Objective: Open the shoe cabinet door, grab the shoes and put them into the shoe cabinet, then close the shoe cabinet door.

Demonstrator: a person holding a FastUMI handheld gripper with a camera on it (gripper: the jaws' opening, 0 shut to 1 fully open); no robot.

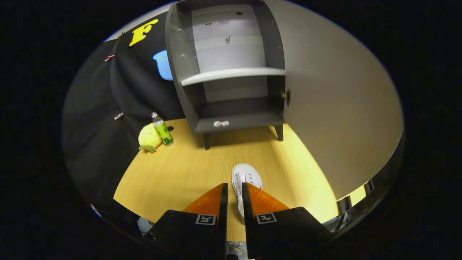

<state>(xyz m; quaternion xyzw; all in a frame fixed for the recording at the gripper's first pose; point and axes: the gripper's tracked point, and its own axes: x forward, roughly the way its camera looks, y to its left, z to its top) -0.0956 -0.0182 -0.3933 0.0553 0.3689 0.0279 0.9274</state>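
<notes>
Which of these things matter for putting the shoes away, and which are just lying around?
For the job:
- dark grey shoe cabinet, door open
- white shoe, held between the gripper fingers

Lying about:
- green plastic bottle
- yellow plush toy

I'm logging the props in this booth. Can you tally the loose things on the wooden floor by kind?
White shoe, gripped between the gripper fingers: 1
Green bottle, beside the cabinet: 1
Yellow plush toy, against the bottle: 1
Total: 3
</notes>
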